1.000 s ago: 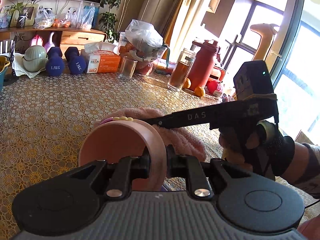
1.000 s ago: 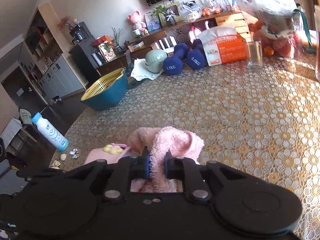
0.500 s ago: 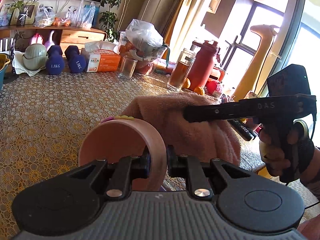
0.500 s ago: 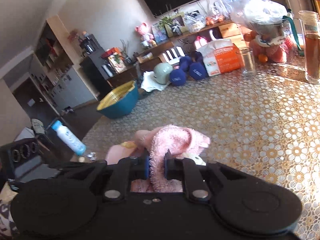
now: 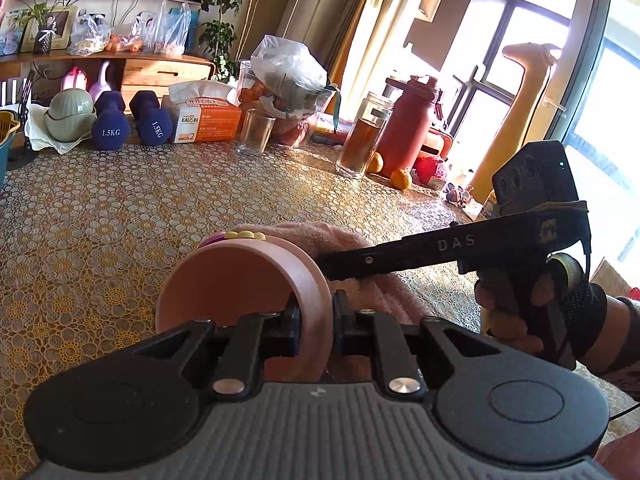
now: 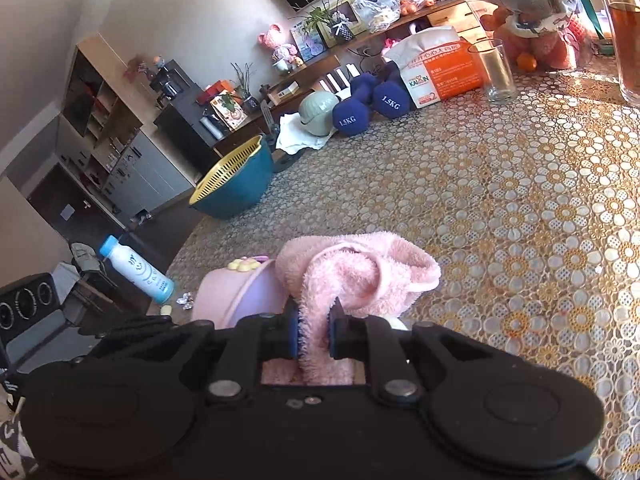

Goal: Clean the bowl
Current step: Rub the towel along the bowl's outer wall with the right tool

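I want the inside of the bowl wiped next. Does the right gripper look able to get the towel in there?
Probably yes: the bowl, clamped at its rim by the left gripper, is tipped with its mouth unobstructed, and the right gripper holds the towel just beside it.

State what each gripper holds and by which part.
Left gripper clamps the pink bowl by its rim. Right gripper pinches a fold of the pink towel.

Towel [image 5: 384, 292] mostly hidden behind bowl [image 5: 240, 280].
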`<action>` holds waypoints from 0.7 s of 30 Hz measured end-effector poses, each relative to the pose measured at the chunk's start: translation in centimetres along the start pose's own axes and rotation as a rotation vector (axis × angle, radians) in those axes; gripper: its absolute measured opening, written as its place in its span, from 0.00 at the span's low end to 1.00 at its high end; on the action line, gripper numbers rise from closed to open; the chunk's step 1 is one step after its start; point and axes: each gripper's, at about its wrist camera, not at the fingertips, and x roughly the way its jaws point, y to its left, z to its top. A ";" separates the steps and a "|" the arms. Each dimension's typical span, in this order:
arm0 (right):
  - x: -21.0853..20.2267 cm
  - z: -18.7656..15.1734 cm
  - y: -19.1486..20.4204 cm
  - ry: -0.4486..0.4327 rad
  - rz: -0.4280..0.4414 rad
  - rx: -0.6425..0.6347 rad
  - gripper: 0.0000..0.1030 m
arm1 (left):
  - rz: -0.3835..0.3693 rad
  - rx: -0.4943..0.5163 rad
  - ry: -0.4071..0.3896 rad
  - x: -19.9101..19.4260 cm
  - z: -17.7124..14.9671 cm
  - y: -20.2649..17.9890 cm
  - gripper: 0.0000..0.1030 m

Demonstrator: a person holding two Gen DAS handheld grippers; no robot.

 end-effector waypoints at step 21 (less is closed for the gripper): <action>-4.5 0.5 2.0 -0.089 0.149 -0.038 0.12 | -0.002 0.013 0.008 0.0 -0.2 -0.3 0.15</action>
